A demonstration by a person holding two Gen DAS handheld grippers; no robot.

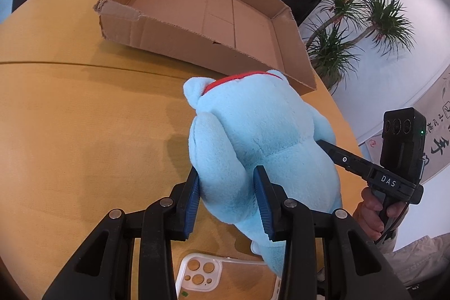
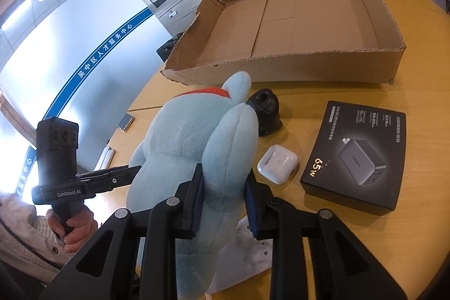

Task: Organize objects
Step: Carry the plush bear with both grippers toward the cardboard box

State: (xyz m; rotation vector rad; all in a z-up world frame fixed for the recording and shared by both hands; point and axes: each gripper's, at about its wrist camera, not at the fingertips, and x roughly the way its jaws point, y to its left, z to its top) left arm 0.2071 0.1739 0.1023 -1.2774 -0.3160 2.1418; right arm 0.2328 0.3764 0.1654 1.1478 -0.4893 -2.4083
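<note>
Both tongs are clamped on the blue plush toy (image 1: 253, 148): the left tongs (image 1: 229, 201) pinch one soft limb, the right tongs (image 2: 223, 204) another, likely to keep the floppy body from sagging. It hangs above the counter (image 1: 84, 117), over a phone case (image 1: 202, 277); beyond, the empty cardboard box (image 1: 197, 4) seems its destination.

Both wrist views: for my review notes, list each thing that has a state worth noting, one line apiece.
Light blue plush toy with red collar: off the table, gripped from both sides.
Left hand-held gripper: shut on a plush limb.
Right hand-held gripper: shut on a plush limb.
Shallow brown cardboard box: open-topped, nothing inside.
White earbud case: lid closed, on table.
Black charger box: lying flat, closed.
Clear phone case: lying flat, no phone in it.
</note>
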